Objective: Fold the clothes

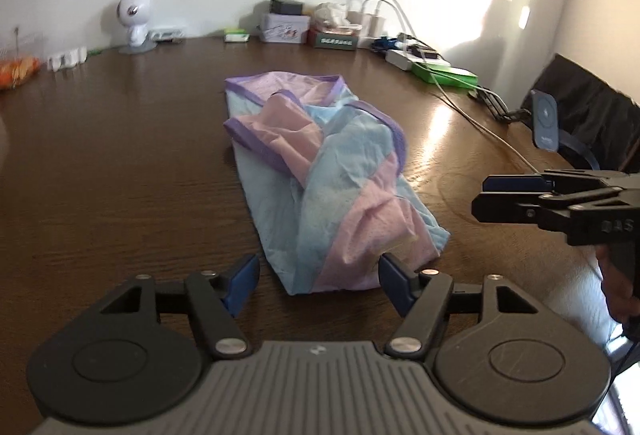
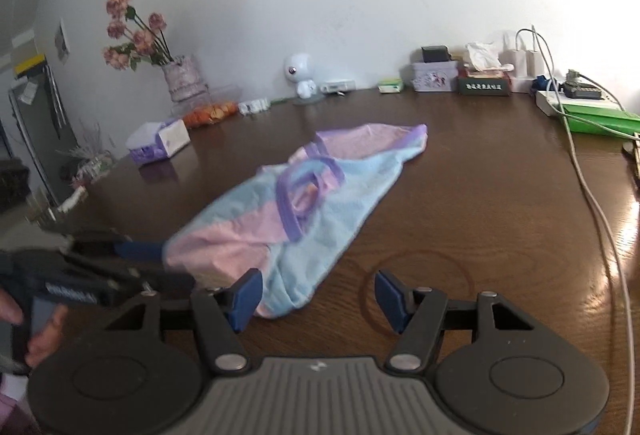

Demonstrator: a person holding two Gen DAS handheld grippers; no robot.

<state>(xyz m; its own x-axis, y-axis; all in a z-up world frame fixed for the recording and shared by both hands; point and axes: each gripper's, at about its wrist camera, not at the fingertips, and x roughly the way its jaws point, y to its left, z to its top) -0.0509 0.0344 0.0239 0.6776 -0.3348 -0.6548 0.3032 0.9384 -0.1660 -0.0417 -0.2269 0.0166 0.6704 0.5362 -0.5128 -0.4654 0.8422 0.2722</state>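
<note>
A crumpled pink and light-blue garment with purple trim (image 1: pixel 320 171) lies lengthwise on the dark wooden table (image 1: pixel 120 163). My left gripper (image 1: pixel 319 285) is open, and the garment's near end reaches the gap between its blue pads without being clamped. In the right wrist view the same garment (image 2: pixel 312 203) stretches away diagonally. My right gripper (image 2: pixel 318 295) is open at the garment's near light-blue corner, with its left pad over the cloth edge. The right gripper (image 1: pixel 480 195) hovers to the right of the garment. A hand holds the blurred left gripper (image 2: pixel 160 263) beside the pink corner.
Along the back wall stand a white figurine (image 1: pixel 134 17), small boxes (image 1: pixel 284 27), chargers with cables (image 1: pixel 396 47) and a green folder (image 1: pixel 448 73). A phone stand (image 1: pixel 545 123) and a dark chair sit right. A flower vase (image 2: pixel 184 75) and a tissue box (image 2: pixel 160 141) are at left.
</note>
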